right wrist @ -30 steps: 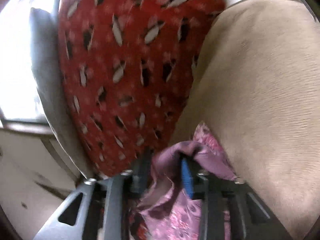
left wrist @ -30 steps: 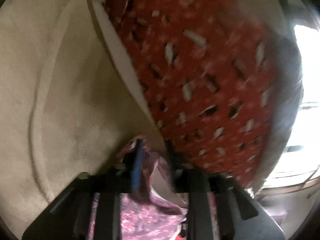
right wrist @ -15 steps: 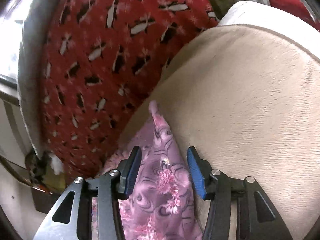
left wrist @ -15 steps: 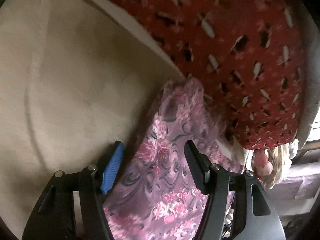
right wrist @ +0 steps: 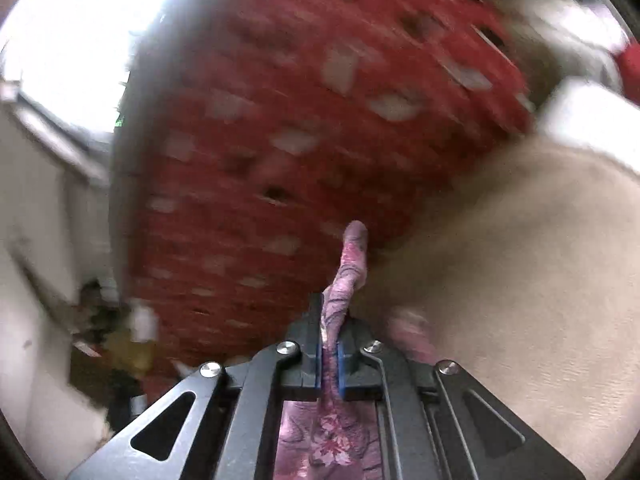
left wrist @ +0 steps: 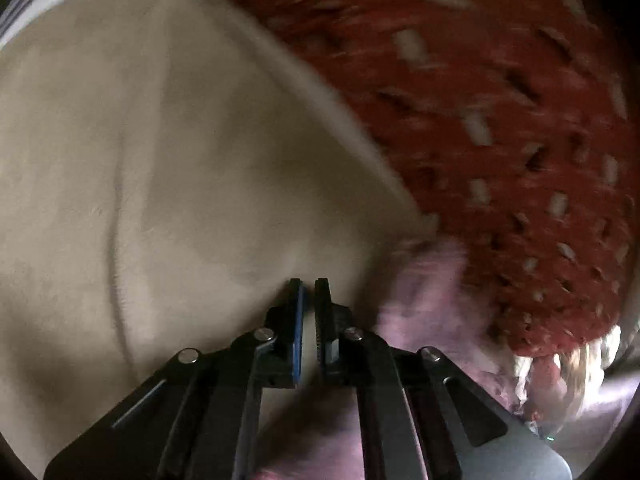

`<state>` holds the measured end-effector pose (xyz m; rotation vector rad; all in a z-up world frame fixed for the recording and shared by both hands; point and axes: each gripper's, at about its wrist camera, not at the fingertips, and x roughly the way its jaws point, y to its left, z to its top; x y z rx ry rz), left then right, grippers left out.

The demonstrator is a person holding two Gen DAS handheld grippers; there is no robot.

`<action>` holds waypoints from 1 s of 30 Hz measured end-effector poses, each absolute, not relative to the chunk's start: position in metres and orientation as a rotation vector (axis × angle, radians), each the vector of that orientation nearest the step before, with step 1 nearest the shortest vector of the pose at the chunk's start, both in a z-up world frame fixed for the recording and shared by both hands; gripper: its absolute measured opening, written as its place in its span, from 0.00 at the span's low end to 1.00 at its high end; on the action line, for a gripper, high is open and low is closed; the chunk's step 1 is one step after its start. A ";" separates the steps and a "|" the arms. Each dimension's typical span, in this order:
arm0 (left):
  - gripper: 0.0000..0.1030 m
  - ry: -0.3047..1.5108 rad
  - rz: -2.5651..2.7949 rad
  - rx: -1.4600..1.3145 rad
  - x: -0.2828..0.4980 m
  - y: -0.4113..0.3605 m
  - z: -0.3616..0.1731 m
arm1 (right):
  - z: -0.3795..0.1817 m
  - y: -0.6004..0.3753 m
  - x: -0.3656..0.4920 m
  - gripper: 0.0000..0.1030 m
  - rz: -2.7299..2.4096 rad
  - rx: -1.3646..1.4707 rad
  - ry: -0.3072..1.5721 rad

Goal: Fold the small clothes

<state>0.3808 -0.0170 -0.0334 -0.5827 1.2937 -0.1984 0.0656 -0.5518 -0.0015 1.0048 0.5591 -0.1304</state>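
The small garment is a purple floral cloth (right wrist: pixel 354 256) lying on a beige plush cover (right wrist: pixel 520 260). My right gripper (right wrist: pixel 330 300) is shut on a fold of it, and a twisted tip of the cloth sticks up past the fingertips. In the left wrist view the purple cloth (left wrist: pixel 424 304) lies blurred to the right of and beneath my left gripper (left wrist: pixel 310 282). That gripper is shut over the beige cover (left wrist: pixel 160 160), and I see nothing between its pads.
A red cloth with white and black marks (left wrist: pixel 500 100) (right wrist: pixel 300 120) borders the beige cover. A tasselled fringe (left wrist: pixel 560 360) hangs at its end. A bright window (right wrist: pixel 80 32) and dim clutter (right wrist: pixel 128 340) lie to the left.
Both grippers stood open over the purple cloth half a second ago and have closed. The right one has pinched a fold. The left one has dropped and shifted onto the beige cover.
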 end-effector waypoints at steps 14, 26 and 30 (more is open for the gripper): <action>0.68 1.328 -0.409 -0.617 0.388 -0.054 -0.004 | -0.042 -0.543 0.021 0.39 -0.147 1.033 0.678; 0.06 1.172 -0.390 -0.545 0.385 -0.062 0.015 | -0.017 -0.542 0.021 0.07 -0.069 0.971 0.609; 0.06 1.188 -0.280 -0.589 0.394 -0.047 -0.008 | 0.003 -0.541 0.019 0.06 -0.036 0.948 0.478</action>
